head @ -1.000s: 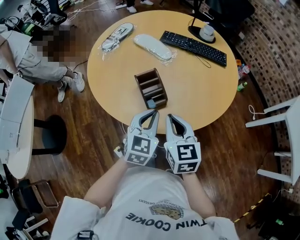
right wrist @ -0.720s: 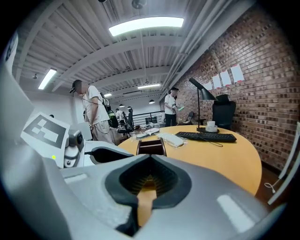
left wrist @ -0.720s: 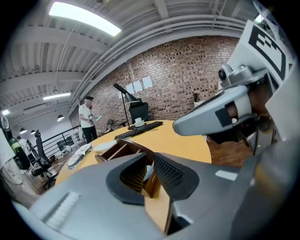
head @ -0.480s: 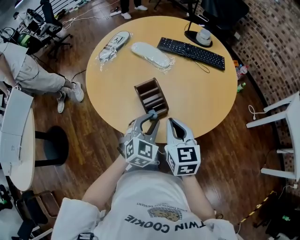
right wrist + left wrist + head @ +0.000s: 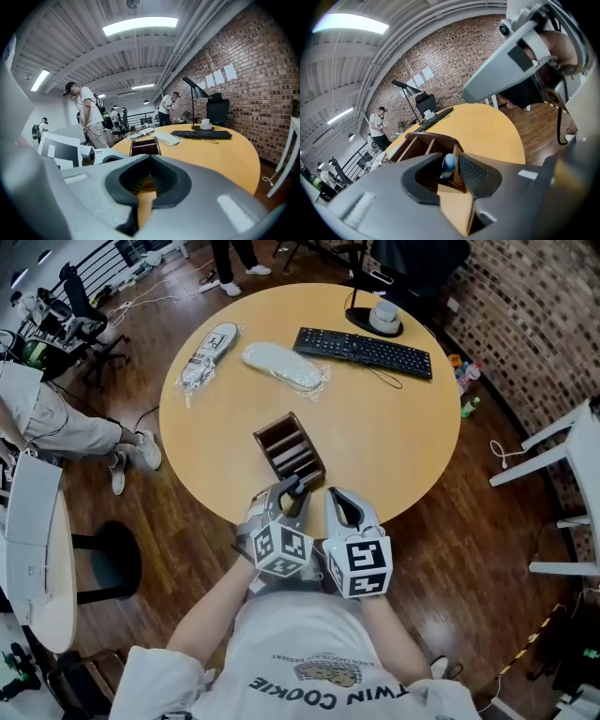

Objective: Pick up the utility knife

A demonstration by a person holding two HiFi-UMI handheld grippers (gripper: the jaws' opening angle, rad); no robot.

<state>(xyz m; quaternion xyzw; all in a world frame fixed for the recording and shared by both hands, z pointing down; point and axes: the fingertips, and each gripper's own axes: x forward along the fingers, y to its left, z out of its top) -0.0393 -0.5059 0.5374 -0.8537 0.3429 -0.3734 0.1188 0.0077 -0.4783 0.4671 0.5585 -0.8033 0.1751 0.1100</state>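
The utility knife (image 5: 449, 163) stood on end in the compartment of the wooden organizer (image 5: 281, 442) nearest the person. Its long axis ran up out of that compartment, and its blue end pointed upward. Whether it leaned could not be told. Only its upper end showed: a rounded, pale blue tip over a darker body that dropped behind the organizer's front wall.

The left gripper (image 5: 293, 488) was at the organizer's near end, angled downward. Its jaws were opening, spread to either side of the knife's blue tip. The tip stood between the ribbed pads with a gap on each side, so the pads did not press on it.

The right gripper (image 5: 339, 502) was just beside the left one, near the organizer's near right corner and over the edge of the counter (image 5: 394, 427). Its jaws were pressed together with nothing between them.

A black keyboard (image 5: 362, 350) lay well beyond the organizer's far end.
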